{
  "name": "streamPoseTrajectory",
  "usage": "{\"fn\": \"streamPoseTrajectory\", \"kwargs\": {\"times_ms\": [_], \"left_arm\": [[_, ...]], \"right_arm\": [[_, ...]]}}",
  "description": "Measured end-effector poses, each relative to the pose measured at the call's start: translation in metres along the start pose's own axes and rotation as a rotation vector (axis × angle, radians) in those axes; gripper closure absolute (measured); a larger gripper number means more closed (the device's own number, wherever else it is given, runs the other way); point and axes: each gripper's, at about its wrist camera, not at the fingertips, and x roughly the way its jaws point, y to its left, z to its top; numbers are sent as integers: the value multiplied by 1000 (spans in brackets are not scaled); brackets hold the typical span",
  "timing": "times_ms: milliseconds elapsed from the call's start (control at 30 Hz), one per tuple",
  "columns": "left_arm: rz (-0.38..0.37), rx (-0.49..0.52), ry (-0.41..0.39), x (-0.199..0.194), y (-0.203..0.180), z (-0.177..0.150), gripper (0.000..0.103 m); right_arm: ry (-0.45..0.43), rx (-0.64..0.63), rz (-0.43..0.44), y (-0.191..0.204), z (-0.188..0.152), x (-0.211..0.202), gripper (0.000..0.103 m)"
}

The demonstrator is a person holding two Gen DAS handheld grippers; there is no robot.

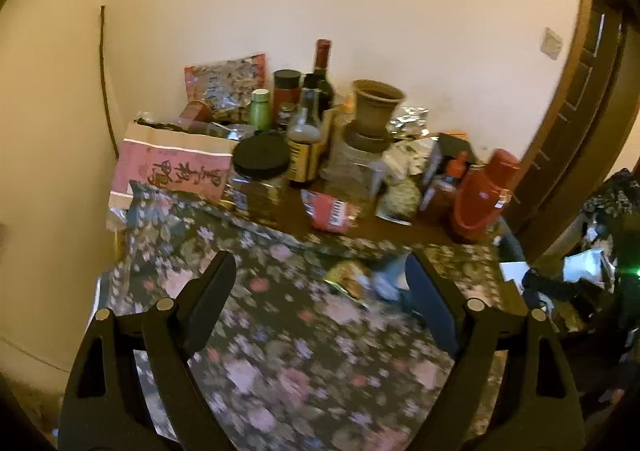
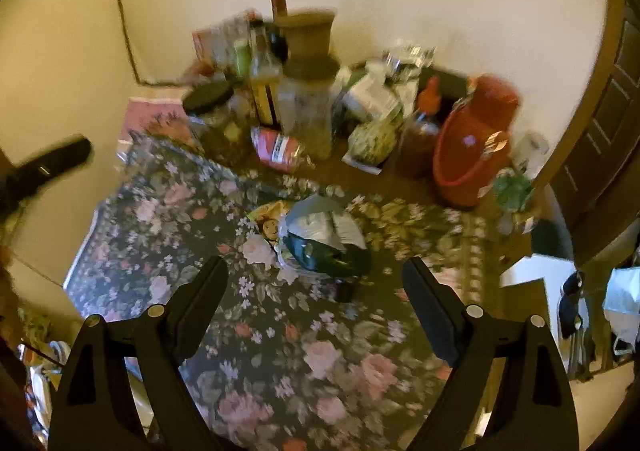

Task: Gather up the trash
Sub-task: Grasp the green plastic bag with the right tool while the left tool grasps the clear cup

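So the desk is being covered mostly by a dark floral cloth, with the far strip of brown wood being left bare and crowded with stuff. Going left to right along the back: a pink packet with Chinese characters is being propped at the left edge, a black-lidded jar is being crowded right next to it, then a bunch of bottles is being backed against the wall, and a brown pot is being stacked on a clear jar. A small red packet is lying in front of those, on the wood. Further right, a red jug is being stood near the desk's right end.

The trash itself, a crumpled wrapper pile in yellow, silver and dark green, is sitting on the cloth around the middle of the desk, well short of the jars. In the left wrist view it's pretty blurred.

The left gripper is being held wide apart over the cloth, nothing between its fingers. The right gripper is also being held spread wide, with the wrapper pile just ahead of the fingertips and not touched as far as can be seen.
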Motion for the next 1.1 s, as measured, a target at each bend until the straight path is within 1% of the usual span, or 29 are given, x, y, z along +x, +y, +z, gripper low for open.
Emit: {"fn": "streamPoseTrajectory", "kwargs": {"times_ms": [67,133,267,433,500,533,600,667,700,733,767,833,900,1000,1067,1100], "left_arm": [[3,4,25,18,13,8,17],[-2,19,72,41,24,12,17],[-19,49,146,76,35,14,17],[-69,67,232,113,41,8,17],[-86,78,263,124,39,4,17],[-96,88,283,131,37,1,17],[-111,106,311,140,32,-3,17],[-124,124,328,146,26,-6,17],[-131,134,336,149,23,-7,17],[-138,140,343,152,20,-8,17],[-147,146,353,155,17,-9,17],[-164,159,371,161,10,-11,17],[-174,178,380,166,3,-13,17],[-189,199,392,173,-7,-16,17],[-224,214,408,181,-16,-20,19],[-234,214,418,185,-19,-22,22]], "right_arm": [[53,-2,-2,5,5,27,16],[124,-2,-20,10,8,62,16],[233,18,-51,10,12,115,16],[320,69,-96,1,12,157,16],[350,106,-80,-6,13,167,16],[357,124,-65,-8,13,170,19],[360,171,-36,-16,13,174,27],[349,172,-36,-19,14,173,34],[340,158,-42,-19,14,171,42],[330,144,-42,-19,13,169,52],[321,136,-39,-19,14,168,54],[301,126,-28,-20,14,160,62],[274,123,-19,-20,16,148,66],[213,160,0,-29,16,116,67],[176,197,2,-39,16,97,67],[150,223,0,-47,14,83,67]]}}
